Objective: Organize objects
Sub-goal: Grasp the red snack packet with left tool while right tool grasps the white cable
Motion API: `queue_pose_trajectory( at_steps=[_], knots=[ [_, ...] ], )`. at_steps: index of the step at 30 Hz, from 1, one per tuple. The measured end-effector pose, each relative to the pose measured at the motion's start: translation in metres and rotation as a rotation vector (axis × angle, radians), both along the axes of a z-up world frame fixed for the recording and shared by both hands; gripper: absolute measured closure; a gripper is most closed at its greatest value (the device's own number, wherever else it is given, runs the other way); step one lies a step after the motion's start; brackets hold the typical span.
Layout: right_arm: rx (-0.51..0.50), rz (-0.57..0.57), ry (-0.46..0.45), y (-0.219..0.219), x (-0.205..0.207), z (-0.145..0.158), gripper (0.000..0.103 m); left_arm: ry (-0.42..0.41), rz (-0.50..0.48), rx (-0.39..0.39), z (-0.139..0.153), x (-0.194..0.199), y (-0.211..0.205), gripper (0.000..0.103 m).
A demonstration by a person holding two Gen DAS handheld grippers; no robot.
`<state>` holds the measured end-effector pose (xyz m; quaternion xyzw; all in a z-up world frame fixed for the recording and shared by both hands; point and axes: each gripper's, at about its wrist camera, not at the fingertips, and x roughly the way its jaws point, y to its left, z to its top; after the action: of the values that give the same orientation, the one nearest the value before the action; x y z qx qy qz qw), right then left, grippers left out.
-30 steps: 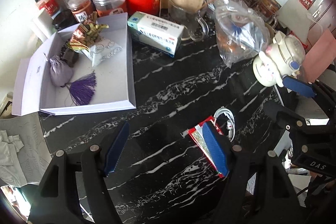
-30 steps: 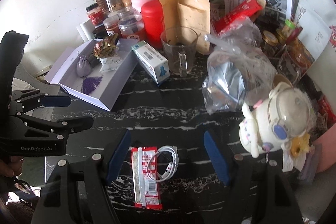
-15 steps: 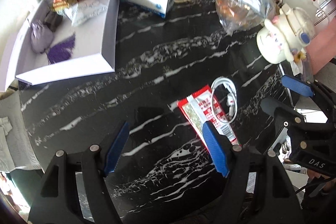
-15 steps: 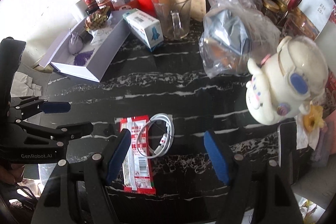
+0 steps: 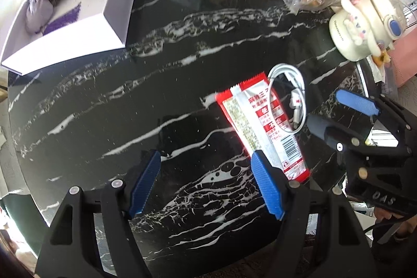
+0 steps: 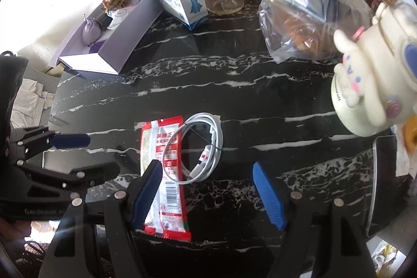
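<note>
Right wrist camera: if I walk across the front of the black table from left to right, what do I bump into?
Left gripper → red snack packet → white cable coil → cream bunny mug.

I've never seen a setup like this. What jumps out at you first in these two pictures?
A red snack packet lies on the black marble table, with a coiled white cable overlapping its right edge. Both grippers, left and right, hover open over them, blue pads spread. Behind sit a white tray of trinkets on the left and a cream cartoon-dog mug on the right.
</note>
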<state>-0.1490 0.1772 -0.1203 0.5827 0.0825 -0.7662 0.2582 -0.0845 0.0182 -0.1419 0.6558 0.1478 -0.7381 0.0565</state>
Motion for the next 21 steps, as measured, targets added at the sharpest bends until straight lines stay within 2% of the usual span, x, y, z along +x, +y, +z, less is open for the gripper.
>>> queue_pose_trajectory(
  at_steps=[5,8,10,14,18,21],
  knots=[
    [0.0,-0.008,-0.028,0.003,-0.01,-0.017,0.032,-0.017,0.024,0.014,-0.01,0.003,0.003,0.032],
    [-0.002,0.007,-0.051,0.002,-0.016,-0.025,0.038,-0.016,0.027,0.02,-0.013,0.002,0.008,0.032],
    [0.01,0.025,-0.056,-0.001,-0.018,-0.03,0.047,-0.015,0.026,0.022,-0.013,0.0,0.011,0.032],
    [0.024,0.055,-0.038,-0.006,-0.02,-0.033,0.057,-0.018,0.02,0.028,-0.015,-0.005,0.017,0.032],
    [0.037,0.085,-0.022,-0.01,-0.02,-0.033,0.079,-0.016,0.02,0.044,-0.015,-0.011,0.024,0.032],
    [0.052,0.105,-0.014,-0.008,-0.019,-0.033,0.079,-0.015,0.004,0.061,-0.015,-0.016,0.032,0.032]
  ],
)
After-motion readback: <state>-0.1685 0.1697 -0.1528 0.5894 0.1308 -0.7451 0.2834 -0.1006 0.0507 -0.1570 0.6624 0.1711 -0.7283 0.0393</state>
